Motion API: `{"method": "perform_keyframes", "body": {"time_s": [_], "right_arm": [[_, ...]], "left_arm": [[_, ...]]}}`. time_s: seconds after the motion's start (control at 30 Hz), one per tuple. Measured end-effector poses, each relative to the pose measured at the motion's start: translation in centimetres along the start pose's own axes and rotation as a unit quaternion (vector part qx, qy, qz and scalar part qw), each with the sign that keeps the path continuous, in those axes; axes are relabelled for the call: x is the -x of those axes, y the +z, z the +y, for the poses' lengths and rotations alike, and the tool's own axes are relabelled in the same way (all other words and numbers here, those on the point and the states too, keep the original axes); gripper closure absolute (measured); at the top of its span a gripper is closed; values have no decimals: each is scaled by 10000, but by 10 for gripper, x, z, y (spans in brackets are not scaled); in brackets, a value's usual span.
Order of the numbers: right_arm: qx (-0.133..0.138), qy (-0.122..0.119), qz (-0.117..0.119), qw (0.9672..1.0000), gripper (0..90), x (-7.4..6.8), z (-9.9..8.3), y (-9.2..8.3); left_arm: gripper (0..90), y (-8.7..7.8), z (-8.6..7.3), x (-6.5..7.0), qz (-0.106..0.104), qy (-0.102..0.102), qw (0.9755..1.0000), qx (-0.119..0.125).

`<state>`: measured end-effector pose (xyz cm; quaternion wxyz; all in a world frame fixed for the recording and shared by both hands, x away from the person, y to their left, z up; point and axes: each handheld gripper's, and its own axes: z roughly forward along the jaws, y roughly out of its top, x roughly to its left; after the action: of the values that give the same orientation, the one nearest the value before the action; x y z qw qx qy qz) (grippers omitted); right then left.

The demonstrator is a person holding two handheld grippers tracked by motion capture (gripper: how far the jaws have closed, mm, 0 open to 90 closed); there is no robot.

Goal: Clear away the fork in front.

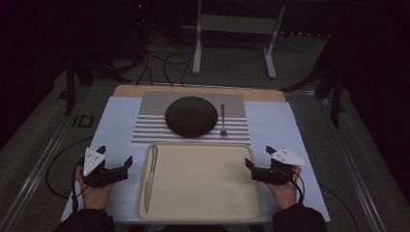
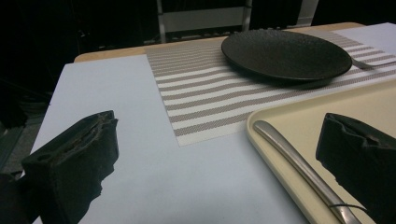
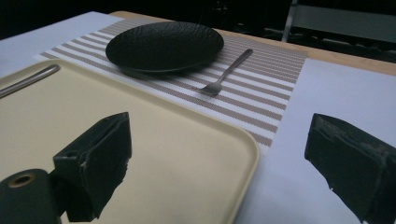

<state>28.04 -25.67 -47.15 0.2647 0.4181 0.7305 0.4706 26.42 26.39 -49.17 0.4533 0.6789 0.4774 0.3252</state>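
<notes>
Knife (image 1: 150, 180) lies along the left edge of the tray (image 1: 203, 212), handle toward the mat (image 1: 145, 131), blade toward the person. Left gripper (image 1: 116, 162) rests just off the tray's left edge, jaws wide apart, empty. Right gripper (image 1: 258, 158) by the tray's right edge, likewise wide open, holding nothing. Knife looks steel: stiff, light, smooth, likely to slip and lying flat. Best taken across the handle (image 2: 299, 165) near mid-length. Plate (image 1: 191, 116) and fork (image 1: 223, 119) sit on the mat.
</notes>
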Motion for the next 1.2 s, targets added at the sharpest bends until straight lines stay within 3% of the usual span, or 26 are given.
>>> {"method": "perform_keyframes", "body": {"time_s": [0.3,0.8,1.2], "right_arm": [[-149,-58,45,9999,78,-10,22,22],[-456,-143,-105,9988,80,-18,72,58],[-539,-82,-234,9982,84,-8,89,81]], "left_arm": [[0,-2,-1,2,16,1,10000,47],[0,0,-2,3,-16,69,10000,-14],[0,0,-2,3,-6,82,10000,-23]]}}
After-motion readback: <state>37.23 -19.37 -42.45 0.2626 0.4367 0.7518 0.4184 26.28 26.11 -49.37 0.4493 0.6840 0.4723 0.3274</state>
